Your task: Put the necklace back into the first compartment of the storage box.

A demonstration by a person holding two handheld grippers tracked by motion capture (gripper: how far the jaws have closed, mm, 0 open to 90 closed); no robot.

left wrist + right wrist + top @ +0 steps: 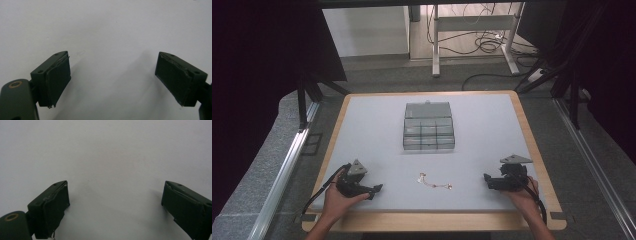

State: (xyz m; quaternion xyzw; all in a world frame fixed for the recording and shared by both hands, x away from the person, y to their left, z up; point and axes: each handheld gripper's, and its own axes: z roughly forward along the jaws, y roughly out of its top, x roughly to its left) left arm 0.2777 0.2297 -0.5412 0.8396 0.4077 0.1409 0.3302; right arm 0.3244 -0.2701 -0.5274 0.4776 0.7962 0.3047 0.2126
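We are holding the left gripper (pixel 374 190) low at the near left of the table (pixel 492 130), its jaws pointing inward toward the middle of the near edge. In the left gripper view we are seeing the left gripper (pixel 112 77) with its jaws standing wide apart and nothing but bare pale table surface between them. We are holding the right gripper (pixel 486 179) at the near right, its jaws also pointing inward. In the right gripper view the right gripper (pixel 115 205) is showing its jaws spread wide, again with bare table between them and nothing gripped.

Between the two grippers, near the front edge, a thin chain (pixel 434 182) is lying loose on the table in a crooked line, well apart from both sets of jaws. Farther back, at the table's middle, a clear plastic compartment box (pixel 428 126) is sitting with its lid tipped open toward the far side. We cannot tell whether its compartments are holding anything.
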